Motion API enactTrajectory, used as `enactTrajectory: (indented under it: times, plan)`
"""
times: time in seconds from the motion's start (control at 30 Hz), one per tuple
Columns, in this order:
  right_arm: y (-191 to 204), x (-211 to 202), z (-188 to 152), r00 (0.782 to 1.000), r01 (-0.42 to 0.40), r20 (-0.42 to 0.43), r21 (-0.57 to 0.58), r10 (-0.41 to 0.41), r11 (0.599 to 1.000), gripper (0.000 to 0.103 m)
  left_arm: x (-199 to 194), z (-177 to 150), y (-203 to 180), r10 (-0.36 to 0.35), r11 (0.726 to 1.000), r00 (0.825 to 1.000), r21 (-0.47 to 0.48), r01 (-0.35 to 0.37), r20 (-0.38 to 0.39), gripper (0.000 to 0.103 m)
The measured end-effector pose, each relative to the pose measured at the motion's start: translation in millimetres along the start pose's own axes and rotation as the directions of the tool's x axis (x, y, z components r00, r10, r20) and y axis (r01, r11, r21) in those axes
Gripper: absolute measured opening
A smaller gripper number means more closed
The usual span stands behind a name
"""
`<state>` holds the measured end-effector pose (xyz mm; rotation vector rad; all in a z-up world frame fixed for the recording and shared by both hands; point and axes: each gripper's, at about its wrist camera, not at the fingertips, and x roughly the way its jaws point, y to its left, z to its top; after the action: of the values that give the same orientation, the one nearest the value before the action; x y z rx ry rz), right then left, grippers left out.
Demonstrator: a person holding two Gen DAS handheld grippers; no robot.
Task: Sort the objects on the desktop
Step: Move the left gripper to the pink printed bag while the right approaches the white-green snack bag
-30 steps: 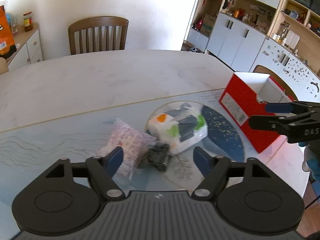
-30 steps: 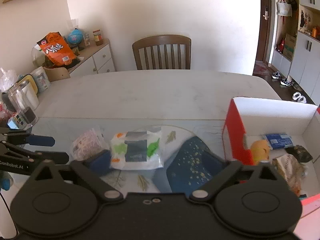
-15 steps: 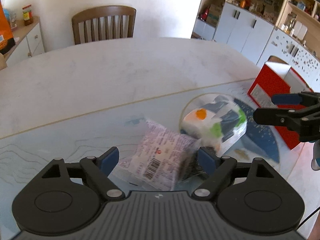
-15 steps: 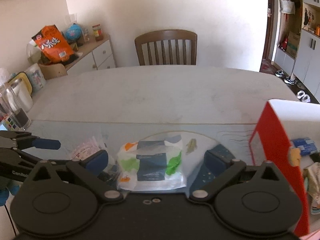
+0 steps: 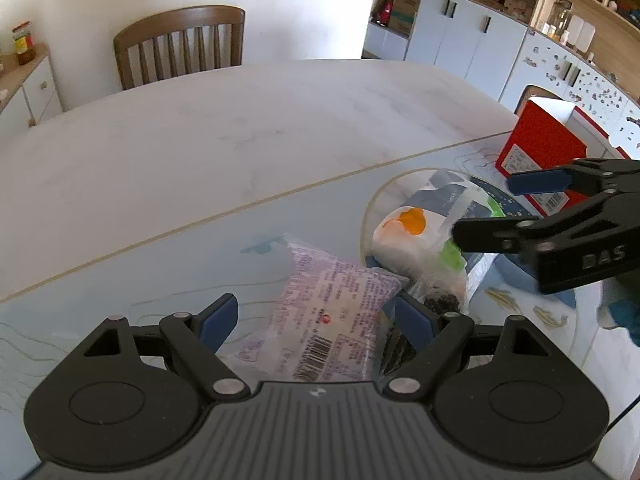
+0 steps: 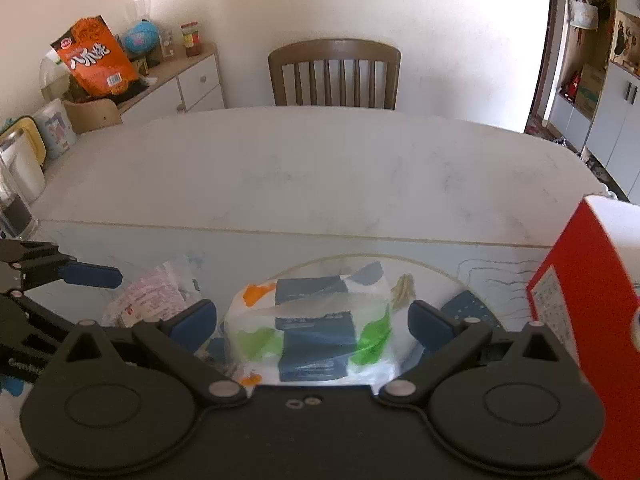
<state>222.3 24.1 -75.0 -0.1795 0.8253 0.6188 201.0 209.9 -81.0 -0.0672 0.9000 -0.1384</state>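
Note:
A pink-and-white snack packet [image 5: 332,316] lies on the glass mat between the open fingers of my left gripper [image 5: 316,320]; it also shows in the right wrist view [image 6: 152,296]. A dark small packet [image 5: 440,304] lies beside it. A white tissue pack with blue, green and orange print [image 6: 316,324] lies between the open fingers of my right gripper [image 6: 312,320]; it also shows in the left wrist view [image 5: 424,232]. The right gripper [image 5: 520,208] hangs over that pack. A red box [image 5: 540,152] stands at the right.
The red box [image 6: 576,312] is at the right table edge. A wooden chair [image 6: 334,72] stands at the far side. A sideboard [image 6: 176,80] with an orange bag [image 6: 94,60] and jars is at the left. A glass kettle [image 6: 16,188] stands on the table's left edge.
Both grippers have come lower and closer: the left one now straddles the pink packet, the right one has swung left from the red box and straddles the tissue pack.

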Motion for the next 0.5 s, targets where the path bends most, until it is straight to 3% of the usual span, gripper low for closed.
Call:
enactTrajectory:
  times: [0.37,0.5]
  plan:
    - [7,22,-5,0.999,0.030,-0.017,-0.092,-0.032,0.995,0.103,11,-3,-9,-0.030,1.000,1.000,0.004,0.030,-0.004,0.086]
    - [-5,13,0,0.999,0.043,0.020,-0.040,-0.043,0.998,0.103,14,-6,-9,-0.038,0.999,0.999,-0.012,0.038,-0.003,0.086]
